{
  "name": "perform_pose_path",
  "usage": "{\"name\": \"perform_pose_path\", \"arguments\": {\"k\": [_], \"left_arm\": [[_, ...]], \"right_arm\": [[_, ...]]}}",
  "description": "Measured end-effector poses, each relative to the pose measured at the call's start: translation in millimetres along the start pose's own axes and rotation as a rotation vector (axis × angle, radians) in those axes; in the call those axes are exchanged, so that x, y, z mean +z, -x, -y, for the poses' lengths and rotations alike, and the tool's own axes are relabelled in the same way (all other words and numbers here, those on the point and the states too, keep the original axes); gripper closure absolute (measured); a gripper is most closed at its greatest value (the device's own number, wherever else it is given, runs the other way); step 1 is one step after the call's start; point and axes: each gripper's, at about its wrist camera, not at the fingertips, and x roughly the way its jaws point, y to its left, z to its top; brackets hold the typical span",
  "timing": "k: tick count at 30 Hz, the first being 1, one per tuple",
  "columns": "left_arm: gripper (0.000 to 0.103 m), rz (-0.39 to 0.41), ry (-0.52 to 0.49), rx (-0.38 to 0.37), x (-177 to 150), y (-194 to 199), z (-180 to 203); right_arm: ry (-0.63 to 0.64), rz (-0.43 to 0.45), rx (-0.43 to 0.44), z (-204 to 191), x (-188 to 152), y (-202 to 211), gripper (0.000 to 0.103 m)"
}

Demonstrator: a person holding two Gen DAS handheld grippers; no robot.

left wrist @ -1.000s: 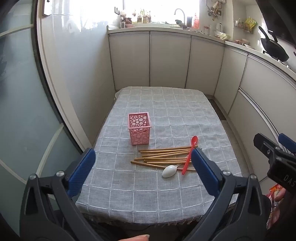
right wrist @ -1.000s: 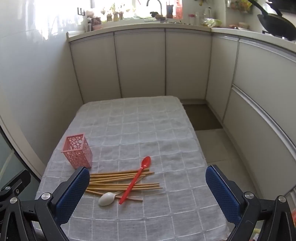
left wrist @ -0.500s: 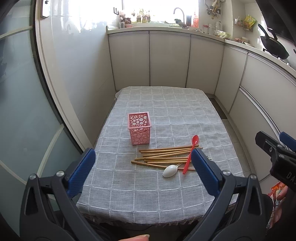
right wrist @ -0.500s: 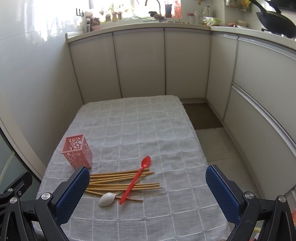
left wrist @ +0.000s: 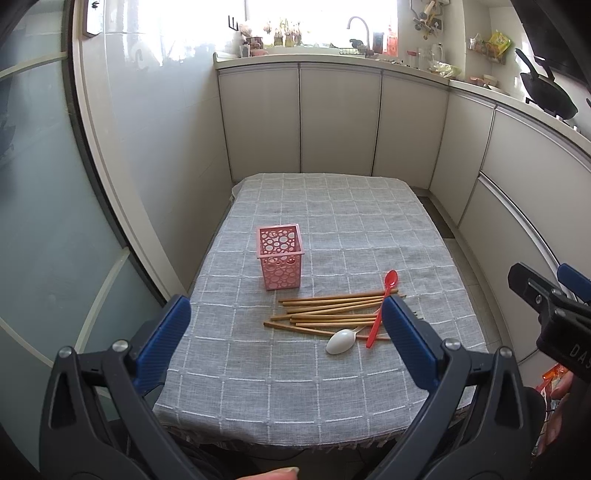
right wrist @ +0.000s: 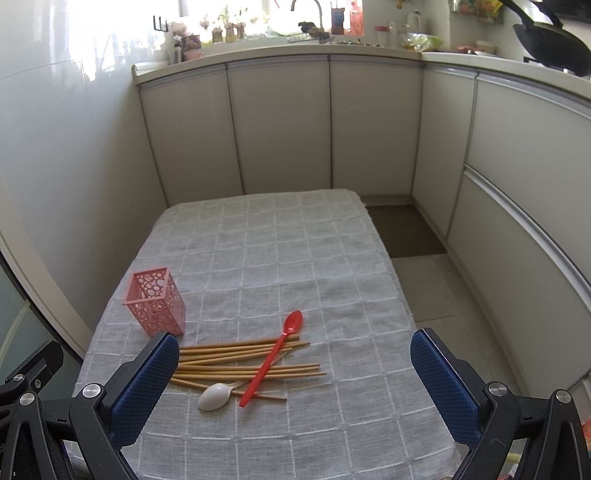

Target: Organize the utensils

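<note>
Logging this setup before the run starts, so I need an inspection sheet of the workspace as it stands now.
Surface: table under a grey checked tablecloth, far half bare.
Job's things: pink perforated holder upright, nothing seen in it; wooden chopsticks piled loosely beside it; red spoon lying across the pile; white spoon at the pile's near edge.
Clutter: nothing seen on the table.
Grippers: left gripper and right gripper both open, holding nothing, at the near edge.
Cables: nothing seen.
Surroundings: pale cabinets, a sink tap by the window, a black wok on the counter.
</note>
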Motion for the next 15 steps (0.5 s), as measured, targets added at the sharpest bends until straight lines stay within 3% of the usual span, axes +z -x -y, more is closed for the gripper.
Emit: {"name": "perform_pose_path", "arguments": {"k": [15], "left_arm": [[0.001, -0.002, -0.003, 0.004, 2.9, -0.2, 0.5]], "right_arm": [[0.0, -0.002, -0.003, -1.2, -1.9, -2.1, 0.0]]}}
